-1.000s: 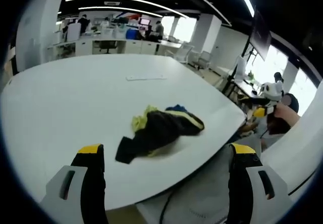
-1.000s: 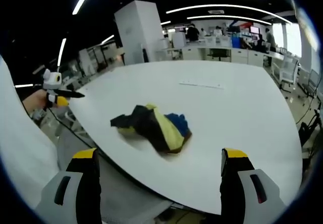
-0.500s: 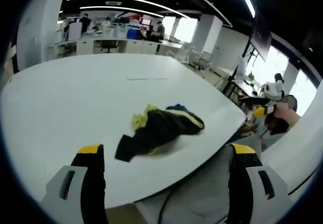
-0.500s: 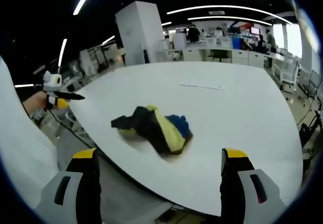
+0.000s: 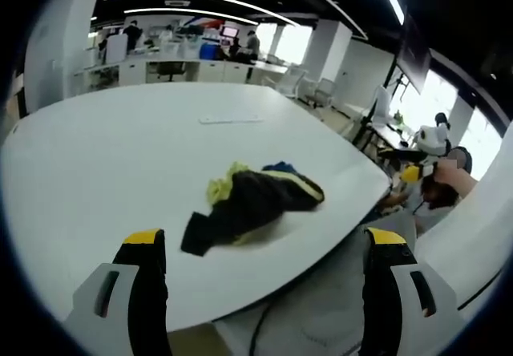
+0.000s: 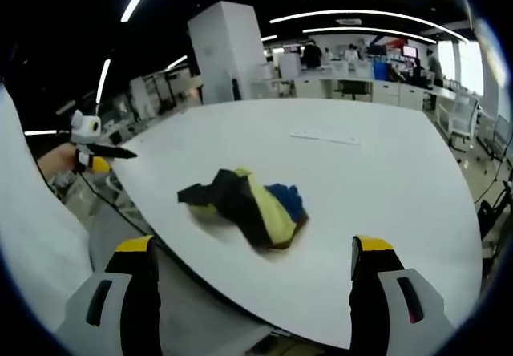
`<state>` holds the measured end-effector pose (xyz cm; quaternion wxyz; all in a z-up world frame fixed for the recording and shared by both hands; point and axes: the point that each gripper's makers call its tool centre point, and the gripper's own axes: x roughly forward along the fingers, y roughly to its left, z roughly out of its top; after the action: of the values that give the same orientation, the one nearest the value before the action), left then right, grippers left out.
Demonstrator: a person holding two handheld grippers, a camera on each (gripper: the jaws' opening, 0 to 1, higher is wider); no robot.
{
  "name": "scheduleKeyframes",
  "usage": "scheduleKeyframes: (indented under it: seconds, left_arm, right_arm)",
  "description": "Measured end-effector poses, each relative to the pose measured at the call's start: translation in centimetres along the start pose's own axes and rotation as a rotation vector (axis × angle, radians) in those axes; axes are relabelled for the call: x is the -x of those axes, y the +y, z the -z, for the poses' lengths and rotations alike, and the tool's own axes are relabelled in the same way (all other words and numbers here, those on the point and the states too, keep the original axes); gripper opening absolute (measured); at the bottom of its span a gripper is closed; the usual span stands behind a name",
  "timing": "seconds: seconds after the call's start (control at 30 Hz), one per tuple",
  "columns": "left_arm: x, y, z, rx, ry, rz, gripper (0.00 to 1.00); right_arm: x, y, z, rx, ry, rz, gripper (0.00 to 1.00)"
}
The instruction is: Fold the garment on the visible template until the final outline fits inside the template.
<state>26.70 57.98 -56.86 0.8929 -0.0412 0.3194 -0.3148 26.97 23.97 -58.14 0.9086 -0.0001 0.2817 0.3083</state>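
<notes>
Crumpled garment lying on a smooth white table, both grippers hovering apart and empty.

In the left gripper view, the left gripper (image 5: 264, 248) is holding its yellow-tipped jaws wide apart over the near table (image 5: 96, 155) edge; the soft, rumpled black, yellow and blue garment (image 5: 250, 200) is sitting bunched in a lumpy heap mid-table, the right gripper (image 5: 423, 151) hanging off to the right. In the right gripper view, the right gripper (image 6: 252, 252) is likewise standing spread and holding nothing, the garment (image 6: 244, 204) lying ahead of it, a thin pale strip (image 6: 322, 138) lying flat beyond.

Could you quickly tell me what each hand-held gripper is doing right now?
Left hand-held gripper: open, holding nothing.
Right hand-held gripper: open, holding nothing.
</notes>
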Motion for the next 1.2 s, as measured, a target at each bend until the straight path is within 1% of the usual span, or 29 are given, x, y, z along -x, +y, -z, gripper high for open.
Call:
scheduleKeyframes:
  seconds: [0.17,0.33,0.43,0.5,0.57,0.67,0.8,0.87,0.9,1.0,1.1,1.2]
  left_arm:
    - [-0.5,-0.5,-0.2,-0.012,-0.001,0.026,0.99]
    - [-0.9,-0.7,-0.2,-0.02,0.003,0.025,0.98]
    - [-1.1,-0.8,0.0,-0.033,0.015,0.03,0.98]
    - [-1.2,-0.9,0.1,-0.04,0.021,0.028,0.98]
    - [-1.3,-1.0,0.2,-0.036,0.022,0.031,0.96]
    - [-2.1,-1.9,0.1,-0.023,0.012,0.064,0.93]
    - [-3.0,-2.5,0.4,-0.032,0.033,0.078,0.92]
    - [-3.3,-3.0,0.4,-0.039,0.036,0.098,0.91]
    - [-3.5,-3.1,0.4,-0.036,0.036,0.102,0.9]
    - [-3.8,-3.3,0.3,-0.042,0.042,0.11,0.89]
    - [-4.0,-3.5,0.2,-0.063,0.041,0.112,0.86]
    - [-4.2,-3.8,0.3,-0.066,0.042,0.115,0.86]
  right_arm:
    - [0.0,-0.2,-0.1,0.009,-0.007,0.003,1.0]
    - [-0.2,-0.3,0.3,0.039,0.005,0.001,1.0]
    - [-0.4,-0.6,0.6,0.038,0.014,-0.003,1.0]
    - [-0.5,-0.8,1.0,0.029,0.033,0.001,0.96]
    - [-0.6,-1.2,1.1,0.019,0.038,0.005,0.94]
    - [-0.7,-1.4,0.9,0.012,0.021,0.013,0.97]
    - [-0.8,-1.5,1.0,0.018,0.028,0.01,0.95]
    - [-1.0,-1.6,1.1,0.03,0.034,0.002,0.94]
    - [-1.2,-1.5,1.1,0.04,0.04,-0.01,0.94]
    - [-1.5,-2.0,1.0,0.05,0.045,-0.012,0.93]
    - [-1.6,-2.1,0.8,0.059,0.035,-0.018,0.9]
    - [-1.7,-2.2,0.8,0.068,0.033,-0.019,0.89]
